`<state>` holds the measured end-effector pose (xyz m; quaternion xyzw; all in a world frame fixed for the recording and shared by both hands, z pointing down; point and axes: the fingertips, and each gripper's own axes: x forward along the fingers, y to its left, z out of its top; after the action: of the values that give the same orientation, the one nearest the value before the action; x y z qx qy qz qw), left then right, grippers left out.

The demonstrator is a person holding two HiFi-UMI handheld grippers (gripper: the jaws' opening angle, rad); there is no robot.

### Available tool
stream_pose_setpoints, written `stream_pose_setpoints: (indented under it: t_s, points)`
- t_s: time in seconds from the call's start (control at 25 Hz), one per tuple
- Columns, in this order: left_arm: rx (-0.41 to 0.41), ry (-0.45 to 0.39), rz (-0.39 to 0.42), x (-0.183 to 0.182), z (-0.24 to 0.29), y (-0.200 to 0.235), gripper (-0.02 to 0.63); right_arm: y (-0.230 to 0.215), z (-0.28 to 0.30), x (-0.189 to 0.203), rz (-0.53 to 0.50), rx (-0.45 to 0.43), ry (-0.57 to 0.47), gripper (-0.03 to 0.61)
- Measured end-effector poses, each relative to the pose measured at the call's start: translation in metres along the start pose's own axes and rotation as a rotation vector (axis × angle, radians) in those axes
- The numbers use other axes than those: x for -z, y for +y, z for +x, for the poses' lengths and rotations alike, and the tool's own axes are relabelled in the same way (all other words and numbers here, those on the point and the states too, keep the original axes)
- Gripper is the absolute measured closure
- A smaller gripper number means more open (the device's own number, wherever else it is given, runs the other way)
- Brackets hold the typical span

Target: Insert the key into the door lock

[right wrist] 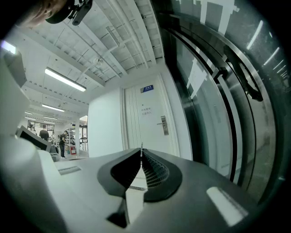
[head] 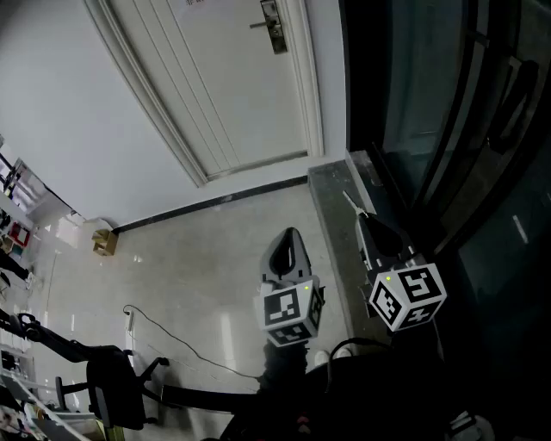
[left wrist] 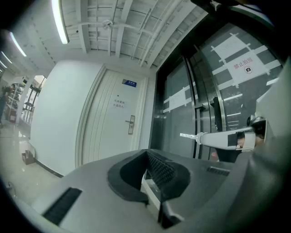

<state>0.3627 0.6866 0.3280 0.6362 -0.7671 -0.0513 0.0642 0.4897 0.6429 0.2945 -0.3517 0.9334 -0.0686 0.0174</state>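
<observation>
The right gripper (head: 362,220) has its jaws pressed together on the key (head: 351,203), whose thin metal blade sticks out past the fingertips toward the white door (head: 215,95). In the right gripper view only a sliver of the blade shows above the closed ribbed pads (right wrist: 152,170). The door lock (head: 274,26), a metal plate with a lever handle, sits on the door's right edge, well apart from the key. The left gripper (head: 290,239) hangs just beside the right one, a little lower in the head view. Its own view shows its jaws closed tip to tip with nothing between them. The same view catches the right gripper off to the right, with the key pointing left in front of the dark glass wall (left wrist: 200,104). Both grippers are held over the pale, glossy floor (head: 198,267), and each carries its marker cube. The only container in sight is a small cardboard box (head: 105,243) on the floor against the white wall, left of the door. Its top looks folded, and what it holds cannot be made out. A thin cable (head: 172,334) trails across the floor toward a dark chair (head: 112,383) at the lower left.
</observation>
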Motion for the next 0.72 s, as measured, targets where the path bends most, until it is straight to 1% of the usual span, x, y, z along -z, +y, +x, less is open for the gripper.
stream_pose_setpoints:
  t_s: [0.44, 0.72]
  points:
    - [0.002, 0.012, -0.011, 0.002, -0.007, 0.000, 0.612, 0.004, -0.003, 0.004, 0.005, 0.001, 0.016, 0.566]
    - [-0.008, 0.027, -0.019, 0.007, -0.010, 0.013, 0.613, 0.004, 0.001, 0.007, 0.043, 0.006, 0.007, 0.566]
